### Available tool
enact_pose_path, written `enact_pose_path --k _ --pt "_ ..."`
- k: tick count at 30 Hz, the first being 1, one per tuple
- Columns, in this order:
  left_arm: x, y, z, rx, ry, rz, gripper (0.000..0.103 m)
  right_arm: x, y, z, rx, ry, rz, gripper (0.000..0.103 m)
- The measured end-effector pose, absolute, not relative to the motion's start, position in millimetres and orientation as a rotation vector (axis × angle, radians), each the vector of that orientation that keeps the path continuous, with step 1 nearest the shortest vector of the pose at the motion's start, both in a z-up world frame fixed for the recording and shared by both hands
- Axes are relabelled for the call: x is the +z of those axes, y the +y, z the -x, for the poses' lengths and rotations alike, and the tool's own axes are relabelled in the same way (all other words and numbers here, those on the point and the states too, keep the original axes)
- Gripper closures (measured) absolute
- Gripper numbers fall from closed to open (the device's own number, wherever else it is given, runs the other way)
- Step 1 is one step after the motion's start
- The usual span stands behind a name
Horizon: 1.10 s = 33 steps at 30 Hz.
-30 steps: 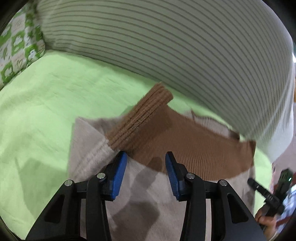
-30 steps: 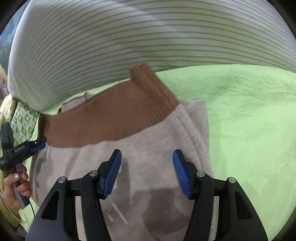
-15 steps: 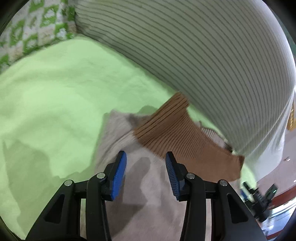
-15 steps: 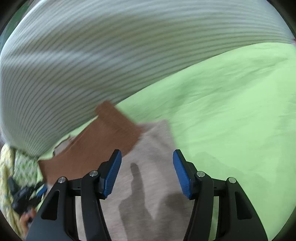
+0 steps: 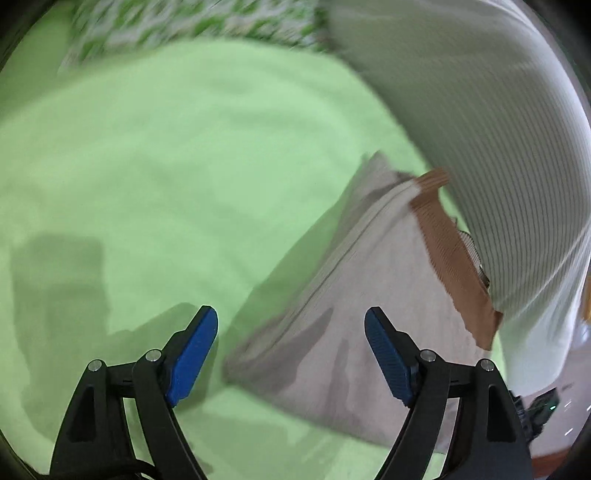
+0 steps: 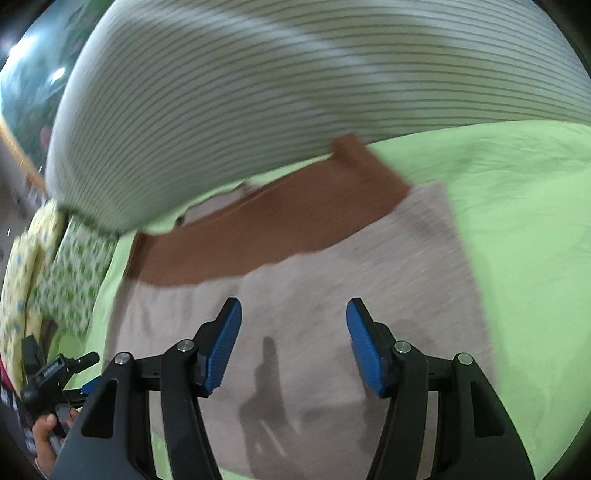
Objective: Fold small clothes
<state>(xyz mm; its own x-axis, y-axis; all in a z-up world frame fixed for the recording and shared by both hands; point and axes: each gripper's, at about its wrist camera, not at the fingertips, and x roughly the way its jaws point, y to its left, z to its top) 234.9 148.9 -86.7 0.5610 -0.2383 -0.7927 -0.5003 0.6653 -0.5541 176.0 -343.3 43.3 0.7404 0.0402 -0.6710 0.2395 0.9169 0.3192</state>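
Note:
A small folded beige garment (image 6: 332, 295) with a brown ribbed band (image 6: 266, 229) lies on the light green sheet (image 6: 524, 229). It also shows in the left wrist view (image 5: 362, 302) with its brown band (image 5: 450, 251) at the far right. My left gripper (image 5: 291, 332) is open and empty, hovering above the garment's left edge. My right gripper (image 6: 293, 325) is open and empty above the beige middle. The left gripper also shows in the right wrist view (image 6: 55, 373), held by a hand.
The person's striped shirt (image 6: 295, 92) fills the far side just behind the garment. A green patterned pillow (image 5: 192, 26) lies at the far left; it also shows in the right wrist view (image 6: 70, 273). Green sheet (image 5: 166, 166) spreads left of the garment.
My left gripper has opened wider and swung left, so the garment now sits to its right. My right gripper has moved back over the garment's middle.

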Motion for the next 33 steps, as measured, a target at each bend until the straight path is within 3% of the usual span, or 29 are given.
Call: enact_pose_path --k 1,3,13,17,20,28,33 --pt "-92 148 -229 0.188 0.999 0.885 0.021 41 -335 -177 -0.09 0.745 -0.394 0.054" --pt "-101 146 -222 0.187 1.015 0.92 0.021 35 -320 -181 -0.073 0.764 -0.377 0.058" --pt "-110 122 -248 0.169 0.931 0.997 0.022 27 -305 -194 -0.063 0.794 -0.366 0.059" --pt "-114 116 -258 0.119 0.919 1.032 0.064 24 -314 -199 -0.07 0.804 -0.37 0.059" --pt "-109 111 -260 0.089 0.906 1.02 0.08 21 -316 -205 -0.062 0.812 -0.362 0.066" --pt "-56 82 -261 -0.055 0.801 0.925 0.082 -13 -320 -221 -0.08 0.914 -0.326 0.078" --pt "-10 34 -274 -0.219 0.752 0.833 0.083 -12 -324 -219 -0.076 0.892 -0.37 0.078"
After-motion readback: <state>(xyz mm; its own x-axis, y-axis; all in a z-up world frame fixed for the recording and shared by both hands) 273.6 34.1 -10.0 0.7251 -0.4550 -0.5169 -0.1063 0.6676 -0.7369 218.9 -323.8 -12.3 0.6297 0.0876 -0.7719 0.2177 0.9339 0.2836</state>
